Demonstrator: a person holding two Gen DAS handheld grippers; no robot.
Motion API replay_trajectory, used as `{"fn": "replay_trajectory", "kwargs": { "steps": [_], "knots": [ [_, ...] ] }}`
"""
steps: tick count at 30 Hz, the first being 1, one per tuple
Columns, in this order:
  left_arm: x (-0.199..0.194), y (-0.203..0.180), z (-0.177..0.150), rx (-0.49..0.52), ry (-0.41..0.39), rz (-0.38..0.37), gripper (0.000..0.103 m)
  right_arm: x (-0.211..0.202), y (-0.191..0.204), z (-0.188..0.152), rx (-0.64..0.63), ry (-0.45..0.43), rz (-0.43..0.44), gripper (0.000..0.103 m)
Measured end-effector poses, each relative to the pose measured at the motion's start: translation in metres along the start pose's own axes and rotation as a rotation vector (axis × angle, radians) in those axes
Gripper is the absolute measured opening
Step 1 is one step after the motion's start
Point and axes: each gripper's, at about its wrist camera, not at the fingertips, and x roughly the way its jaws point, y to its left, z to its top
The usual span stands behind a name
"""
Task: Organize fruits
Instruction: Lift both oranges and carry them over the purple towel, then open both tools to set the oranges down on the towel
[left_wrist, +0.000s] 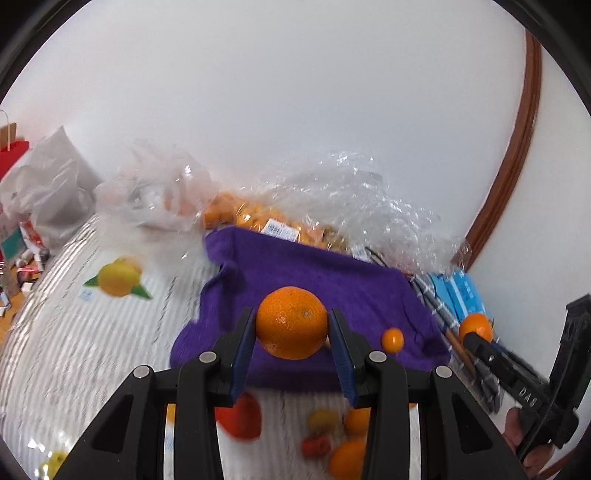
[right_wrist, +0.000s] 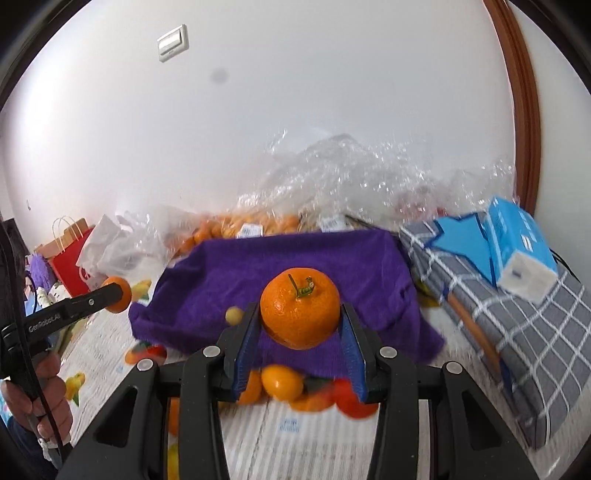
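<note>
Both grippers, left (left_wrist: 291, 325) and right (right_wrist: 300, 314), each clench an orange in their jaws above the purple cloth (left_wrist: 314, 266), while loose fruit (right_wrist: 282, 382) remains unsorted below.

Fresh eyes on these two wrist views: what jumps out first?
Two round orange mandarins: the left gripper clamps a stemless one, the right gripper one with a green stem. Behind both, a purple fuzzy towel drapes a raised block, with crinkled clear plastic bags of oranges against the wall.
</note>
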Motion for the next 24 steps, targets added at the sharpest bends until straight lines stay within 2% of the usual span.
{"fn": "replay_trajectory", "kwargs": {
  "steps": [8,11,17,21,24],
  "knots": [
    [0.059,-0.006,0.018,-0.040,0.005,-0.065,0.038,0.041,-0.010,0.035,-0.030,-0.005,-0.010,0.042],
    [0.077,-0.005,0.014,-0.040,0.007,-0.059,0.038,0.061,-0.017,0.041,-0.030,-0.003,-0.032,0.042],
    [0.101,-0.002,0.002,0.000,0.038,-0.008,0.038,0.099,-0.037,0.025,0.021,0.075,-0.029,0.042],
    [0.101,-0.006,0.001,0.030,0.019,-0.009,0.038,0.113,-0.040,0.016,0.008,0.105,-0.047,0.042],
    [0.106,-0.009,0.001,0.047,0.045,-0.022,0.038,0.122,-0.045,0.011,0.034,0.121,-0.058,0.042]
  ]
}}
